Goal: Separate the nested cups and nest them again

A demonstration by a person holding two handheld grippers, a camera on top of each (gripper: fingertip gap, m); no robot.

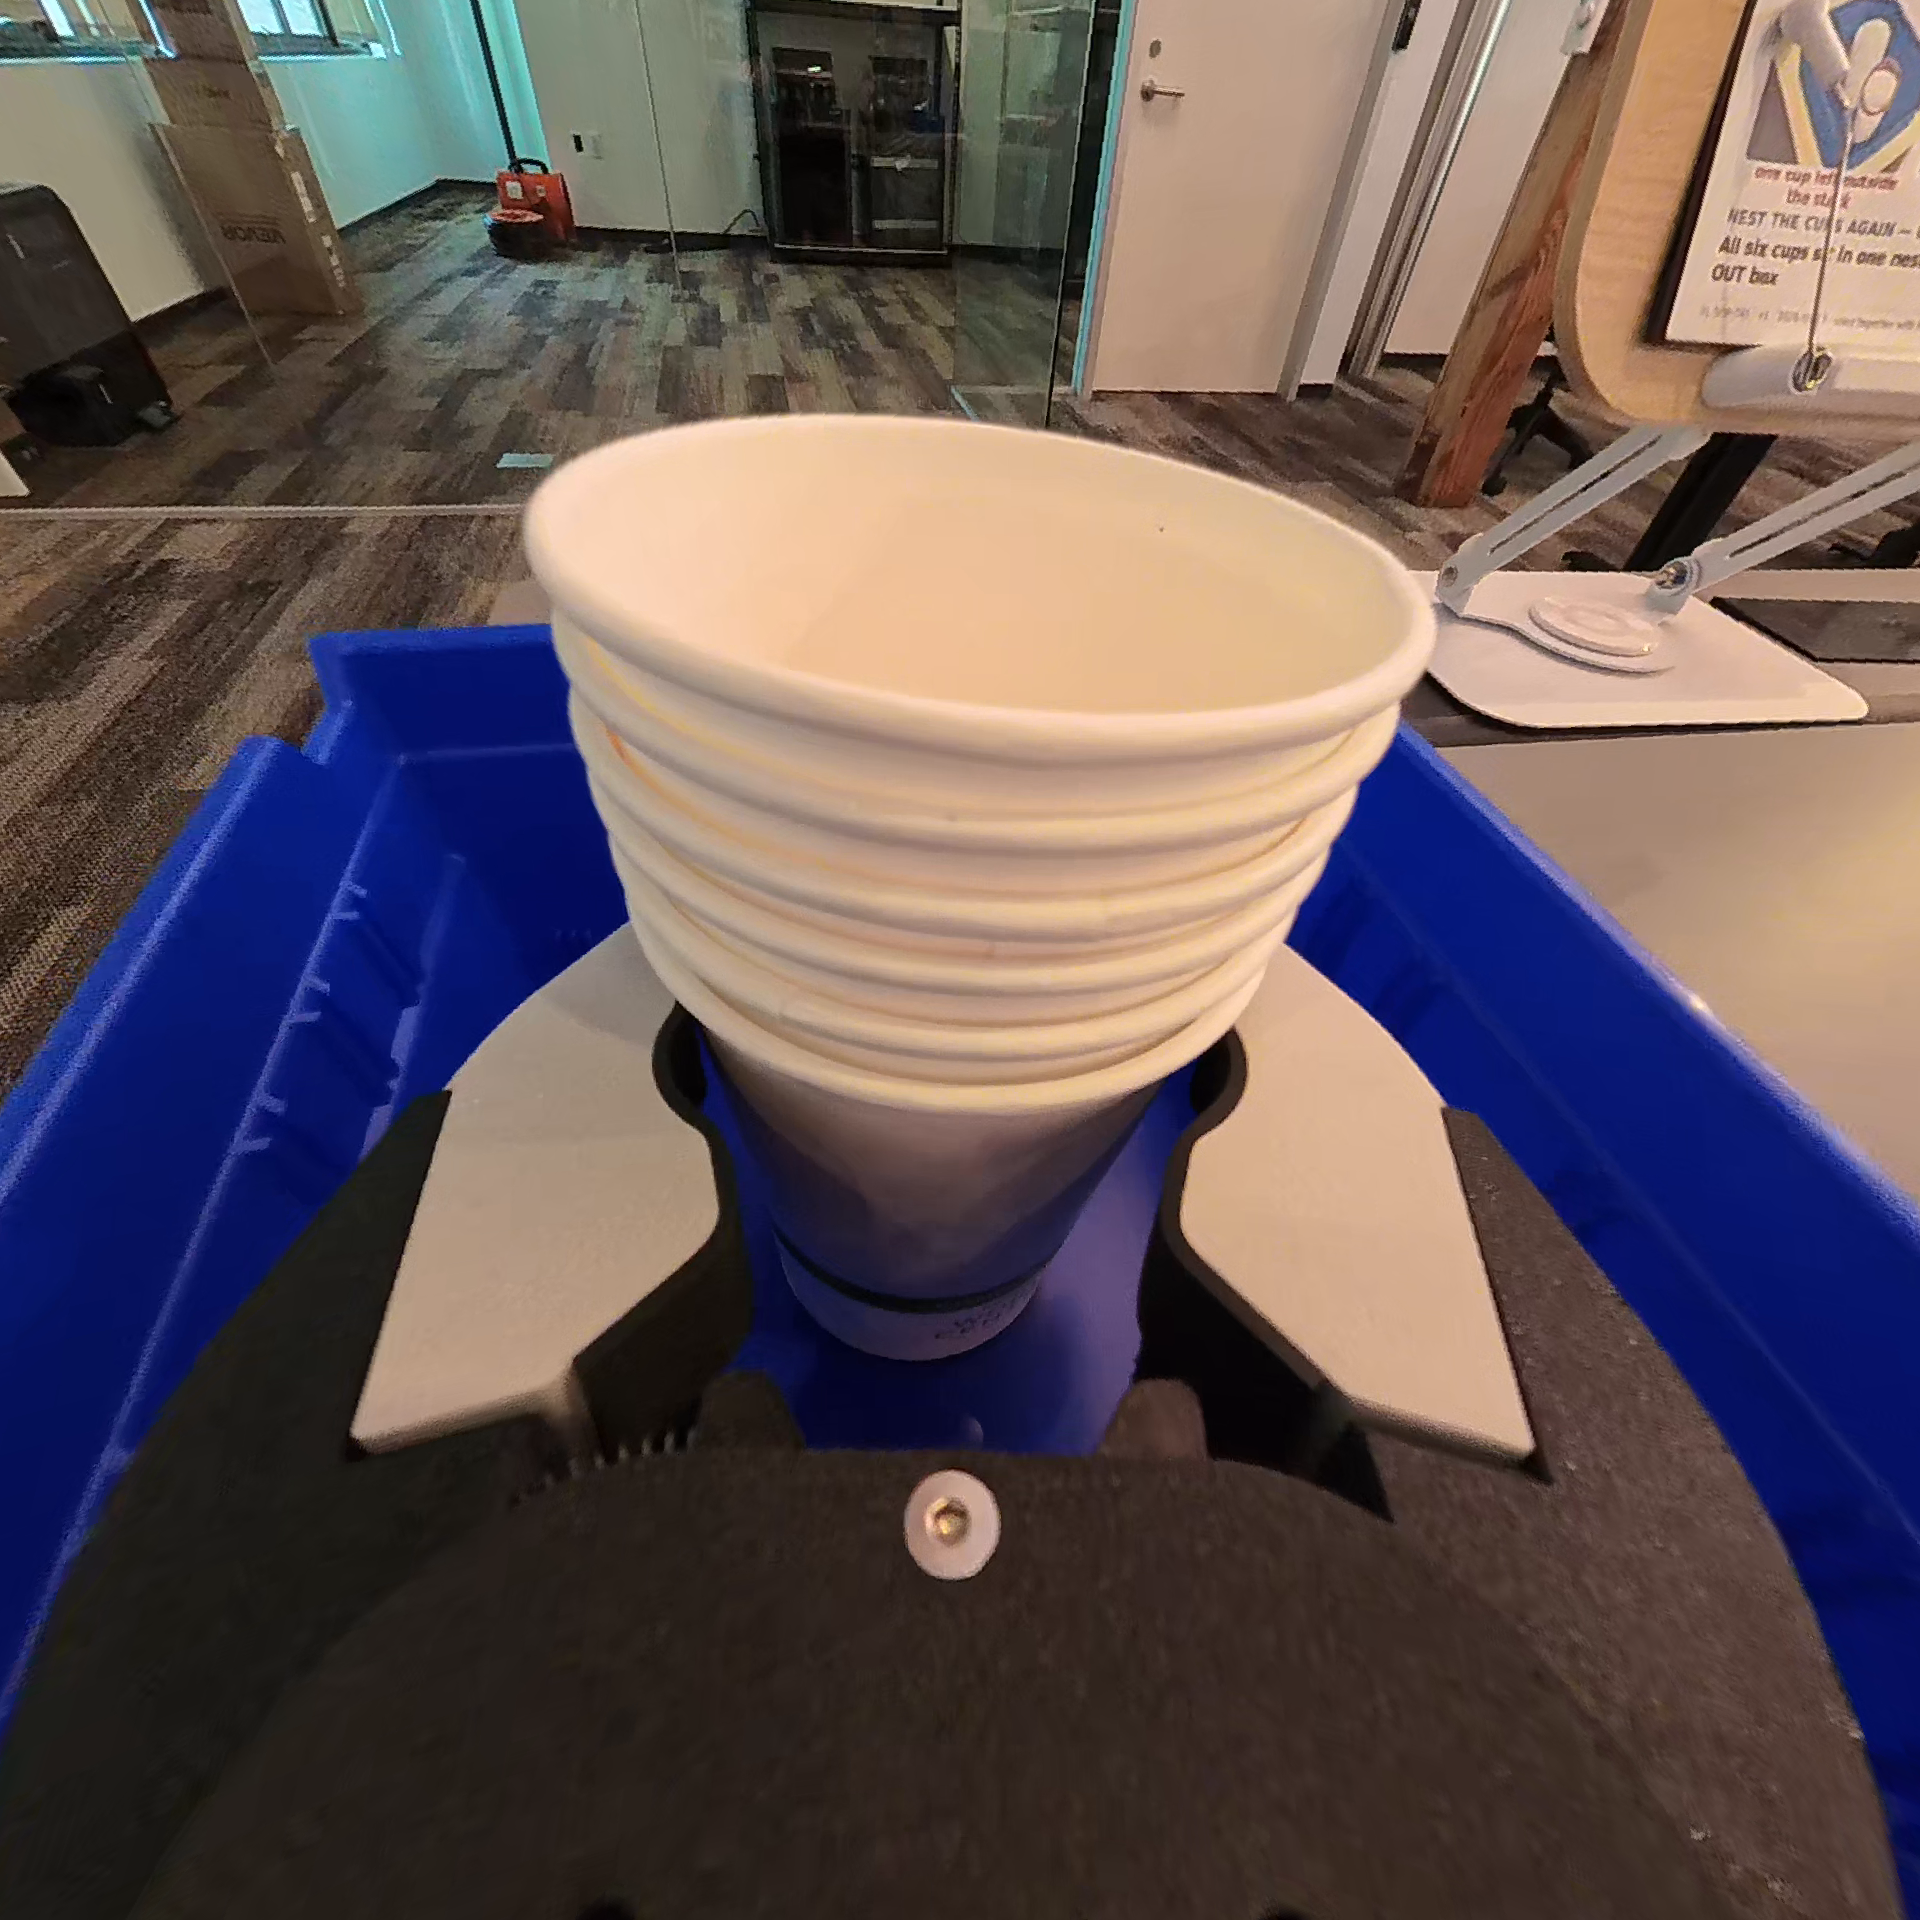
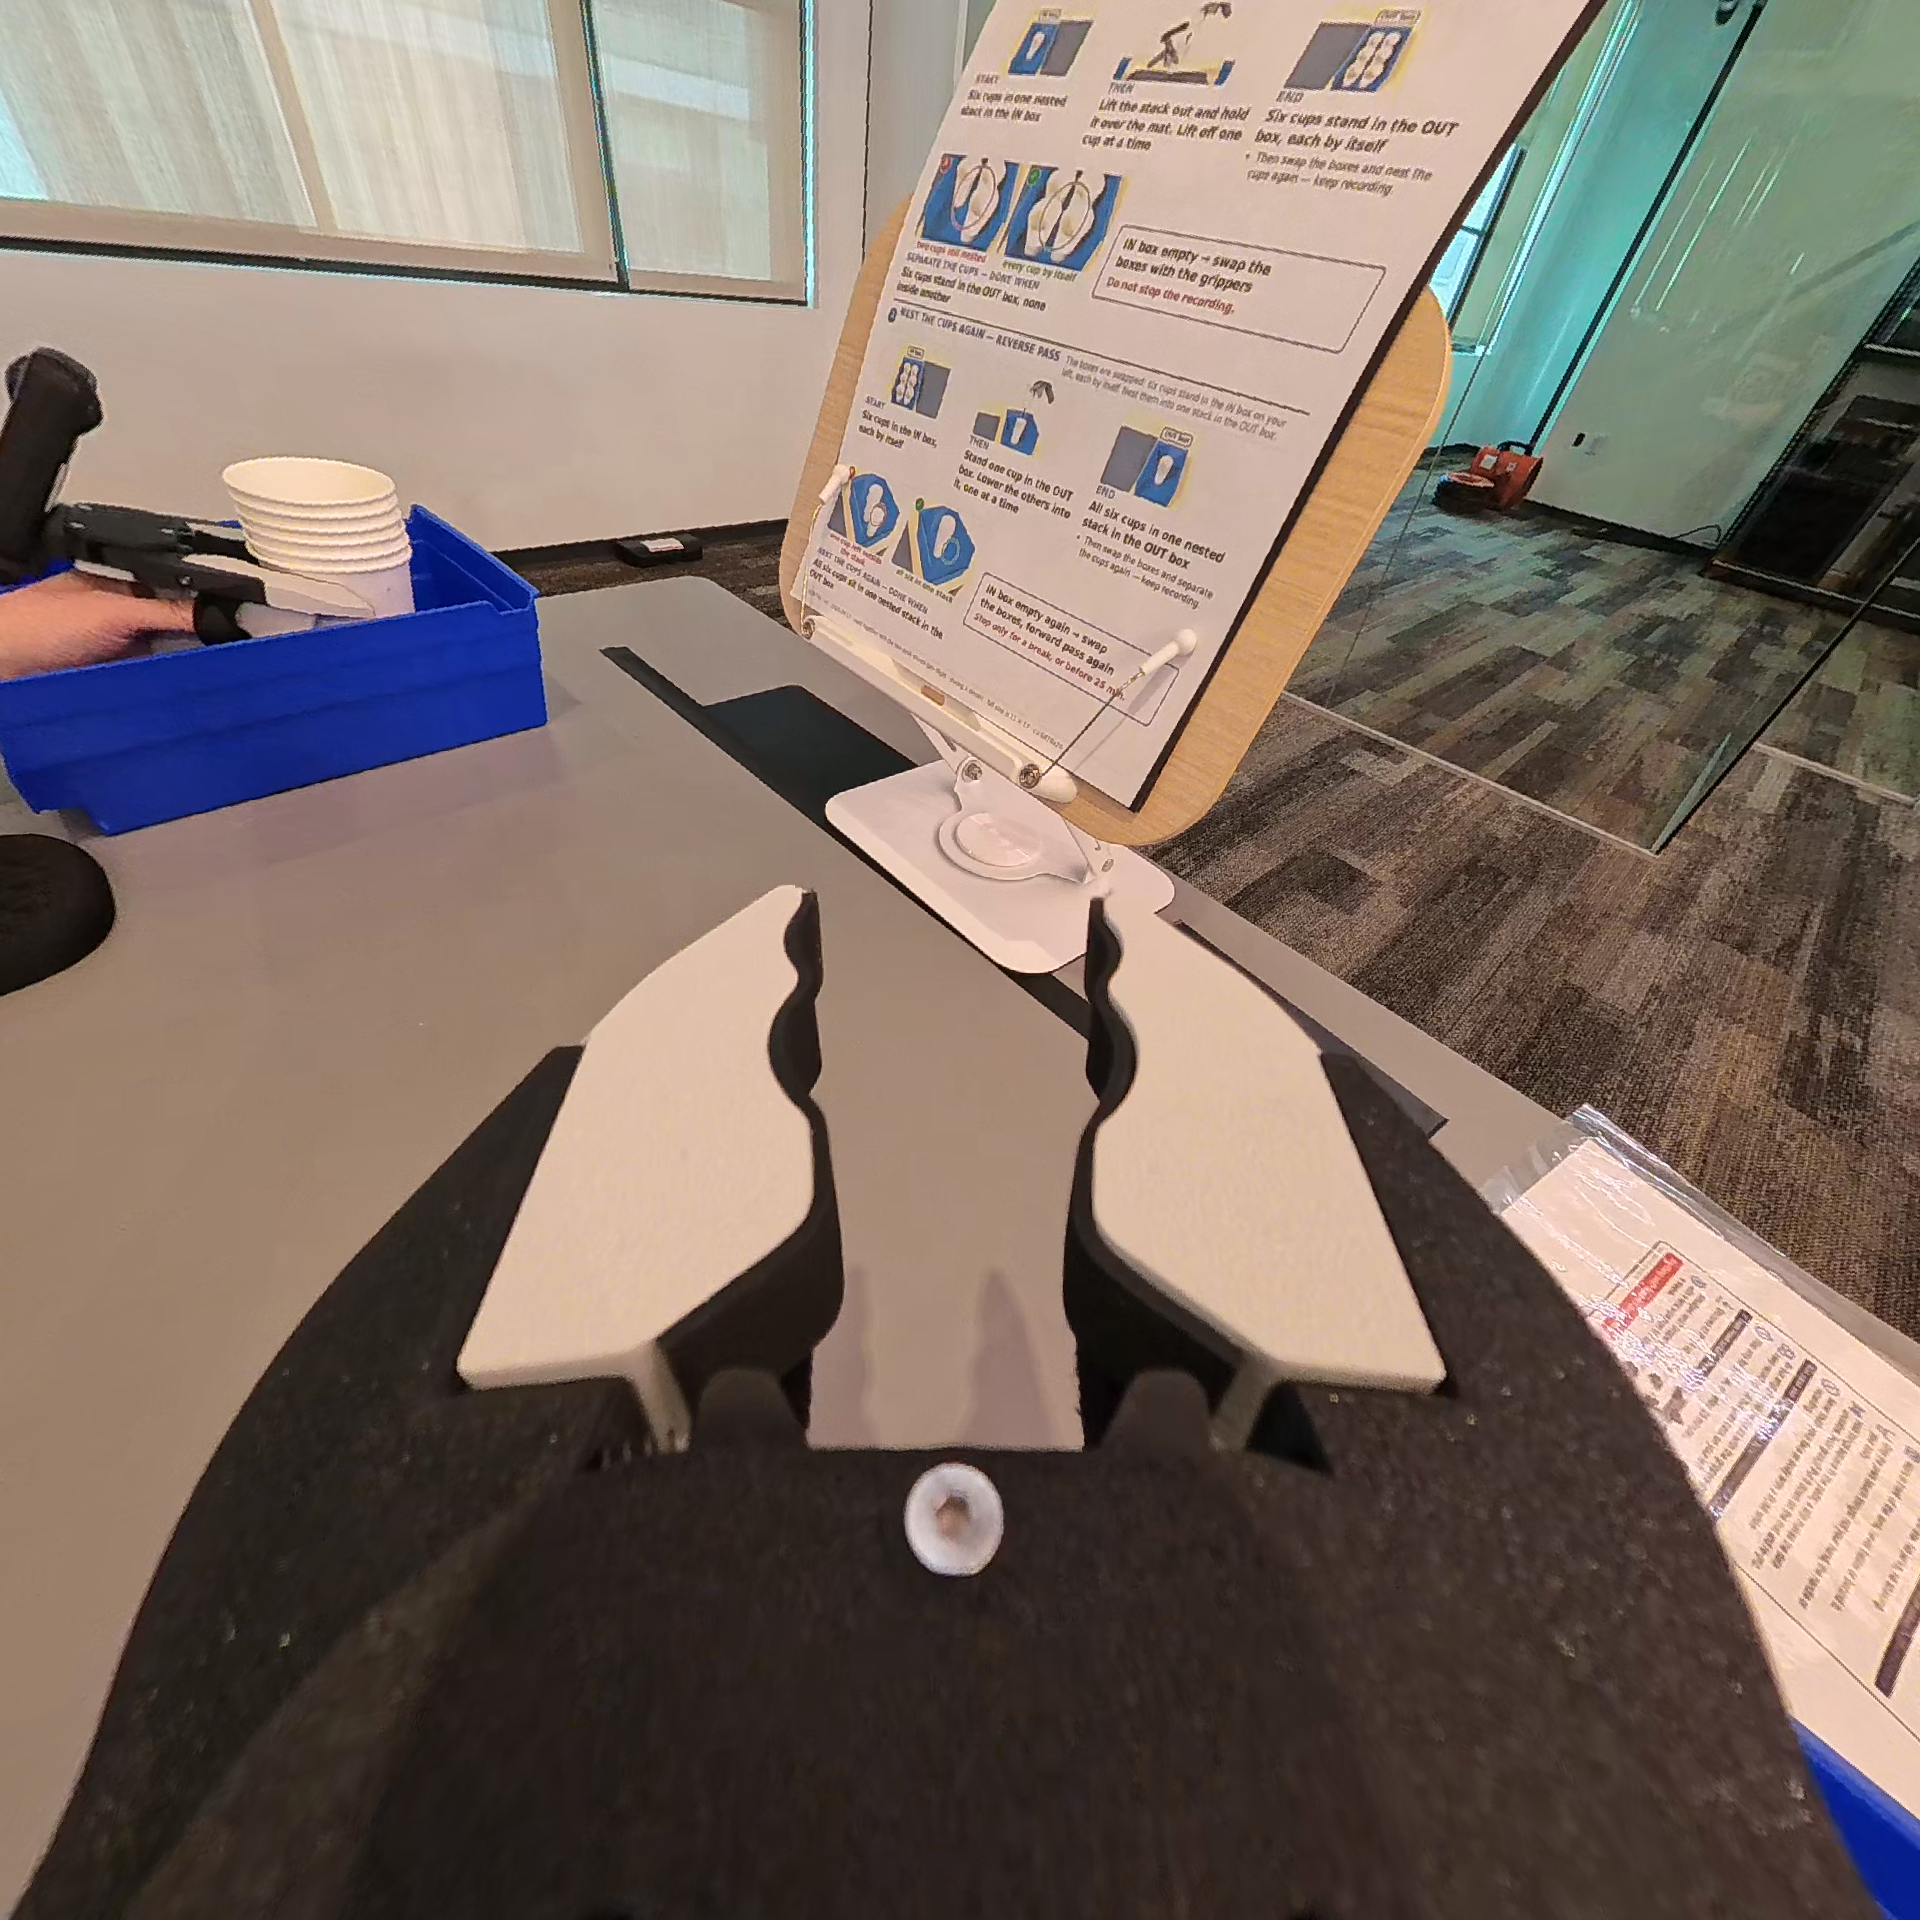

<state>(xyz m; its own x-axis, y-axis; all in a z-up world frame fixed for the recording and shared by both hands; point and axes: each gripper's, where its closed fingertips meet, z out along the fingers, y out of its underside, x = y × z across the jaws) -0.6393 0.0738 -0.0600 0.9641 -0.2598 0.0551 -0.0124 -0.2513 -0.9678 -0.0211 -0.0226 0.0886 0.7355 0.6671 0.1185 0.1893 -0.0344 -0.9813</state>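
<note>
Left claw (image 1: 951, 1049) flanks cup stack (image 1: 966, 748) base.

Right gripper (image 2: 951, 1049) parted over grey table (image 2: 416, 987), nested cups (image 2: 322, 530) in blue bin (image 2: 312, 696) beyond.

The nested cups (image 1: 977, 748) look like matt white paper with smooth rolled rims, standing in a blue bin (image 1: 312, 987) of glossy moulded plastic. The left gripper (image 1: 951, 1174) has smooth matt pale-grey plates over a coarse, grainy black body; the right gripper (image 2: 951, 1049) shows the same finish. The table (image 2: 416, 987) is smooth, satin grey. At the far right, the instruction sheet (image 2: 1143, 343) is slightly glossy paper on a pale wood-grain board (image 2: 1340, 623). Near right, a clear plastic sleeve (image 2: 1714, 1403) shines over printed paper.
</note>
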